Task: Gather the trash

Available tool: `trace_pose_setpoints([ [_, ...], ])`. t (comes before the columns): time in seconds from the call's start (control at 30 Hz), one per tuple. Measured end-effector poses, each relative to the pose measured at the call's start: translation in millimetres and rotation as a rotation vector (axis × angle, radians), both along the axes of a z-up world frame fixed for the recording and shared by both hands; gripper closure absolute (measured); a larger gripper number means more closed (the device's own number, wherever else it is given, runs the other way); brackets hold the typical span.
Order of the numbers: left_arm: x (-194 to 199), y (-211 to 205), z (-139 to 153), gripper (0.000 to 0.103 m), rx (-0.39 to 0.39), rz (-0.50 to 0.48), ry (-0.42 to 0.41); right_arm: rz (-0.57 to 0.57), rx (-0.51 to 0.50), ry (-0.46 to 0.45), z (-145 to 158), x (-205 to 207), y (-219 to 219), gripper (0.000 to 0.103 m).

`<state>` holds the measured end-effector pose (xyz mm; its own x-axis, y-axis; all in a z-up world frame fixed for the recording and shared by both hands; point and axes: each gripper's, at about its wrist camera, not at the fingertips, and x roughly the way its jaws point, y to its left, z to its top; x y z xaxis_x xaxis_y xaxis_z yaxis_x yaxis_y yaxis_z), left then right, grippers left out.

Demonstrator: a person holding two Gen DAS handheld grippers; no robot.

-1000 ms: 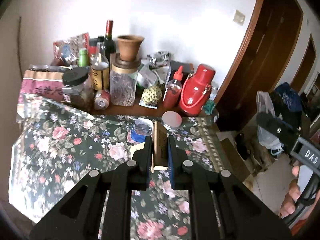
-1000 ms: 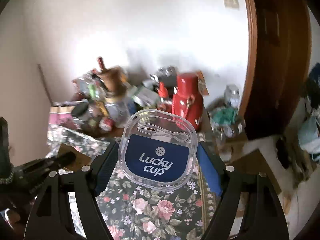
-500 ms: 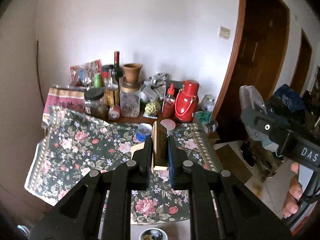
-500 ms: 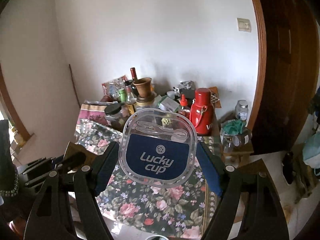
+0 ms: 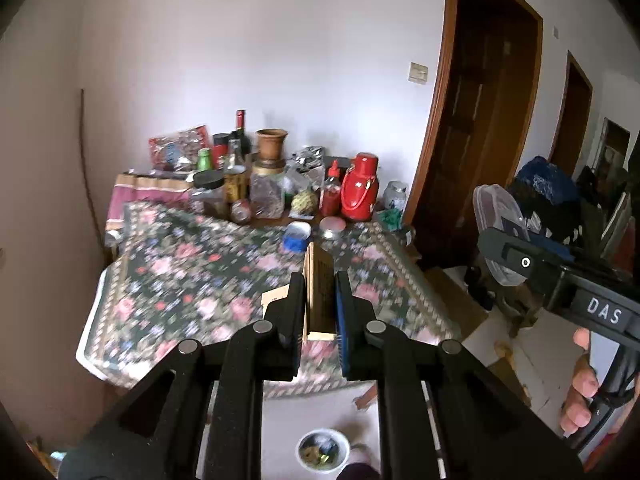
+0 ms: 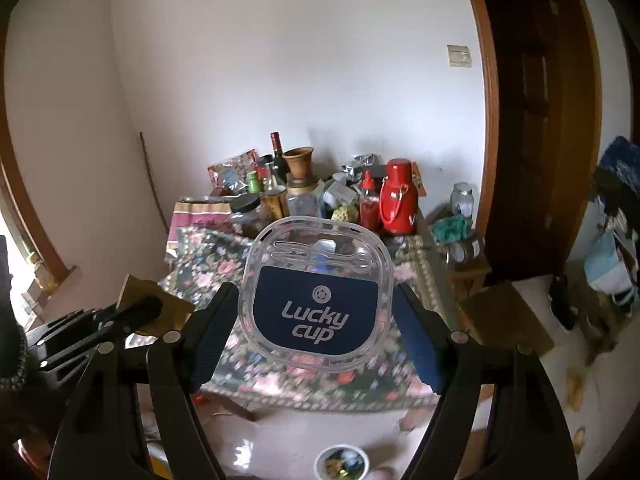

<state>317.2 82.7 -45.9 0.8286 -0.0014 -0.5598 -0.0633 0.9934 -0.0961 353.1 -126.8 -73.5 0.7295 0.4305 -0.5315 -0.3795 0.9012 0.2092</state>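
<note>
My left gripper (image 5: 320, 280) is shut on a flat brown cardboard piece (image 5: 318, 292) that stands on edge between the pads. The right wrist view shows the same cardboard (image 6: 152, 304) at the lower left, held in the air. A clear plastic lid (image 6: 316, 300) with a blue "Lucky cup" label is clamped by its two sides in my right gripper (image 6: 316, 292). Seen from the left wrist, that lid (image 5: 498, 220) sticks up edge-on at the right, with a hand (image 5: 580, 384) below it. Both grippers hang above the floor, short of the table.
A table with a floral cloth (image 5: 180, 280) stands against the wall, crowded at the back with bottles, jars and a red thermos (image 5: 360, 192). A blue cup (image 5: 298, 236) and a round tin (image 5: 332, 228) sit nearer. A white bowl (image 6: 342, 462) lies on the floor below. A wooden door frame (image 5: 440, 120) is on the right.
Both grippers have drawn back from the table and risen a little, each keeping its load. The table now looks smaller and farther; the floor and the white bowl have come into view.
</note>
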Motion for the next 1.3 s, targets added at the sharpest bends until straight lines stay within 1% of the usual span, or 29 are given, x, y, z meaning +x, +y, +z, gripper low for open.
trace_pose_setpoints([
  [0.1, -38, 12, -4, 0.090, 0.016, 0.014, 0.007, -0.005, 0.014, 0.019, -7, -33, 7, 0.028],
  [0.17, -57, 20, -6, 0.090, 0.005, 0.016, 0.011, -0.008, 0.011, 0.029, -10, -49, 9, 0.028],
  [0.3, -79, 29, -16, 0.090, -0.019, 0.003, 0.038, -0.022, -0.003, 0.062, -17, -76, 13, 0.028],
  [0.5, -95, 27, -32, 0.090, -0.058, -0.032, 0.085, -0.039, -0.039, 0.106, -29, -94, 10, 0.028],
  [0.63, -99, 19, -47, 0.090, -0.068, -0.044, 0.126, -0.044, -0.054, 0.159, -45, -93, 6, 0.028],
  [0.73, -94, 11, -63, 0.090, -0.074, -0.050, 0.164, -0.038, -0.072, 0.198, -63, -87, 2, 0.028],
  [0.83, -85, 5, -82, 0.090, -0.092, -0.037, 0.205, -0.010, -0.095, 0.270, -92, -78, 2, 0.028],
  [0.9, -80, 4, -93, 0.090, -0.121, -0.030, 0.225, 0.012, -0.110, 0.317, -113, -70, 1, 0.028],
  [1.03, -67, -2, -130, 0.090, -0.131, -0.015, 0.284, 0.036, -0.146, 0.402, -160, -55, -1, 0.028],
  [1.13, -56, -3, -167, 0.090, -0.146, 0.010, 0.342, 0.057, -0.159, 0.474, -197, -47, -2, 0.028],
  [1.2, -50, -1, -193, 0.090, -0.176, 0.025, 0.374, 0.071, -0.187, 0.519, -226, -43, 0, 0.028],
  [1.3, -44, 3, -243, 0.090, -0.215, 0.062, 0.432, 0.098, -0.227, 0.579, -270, -39, 3, 0.028],
])
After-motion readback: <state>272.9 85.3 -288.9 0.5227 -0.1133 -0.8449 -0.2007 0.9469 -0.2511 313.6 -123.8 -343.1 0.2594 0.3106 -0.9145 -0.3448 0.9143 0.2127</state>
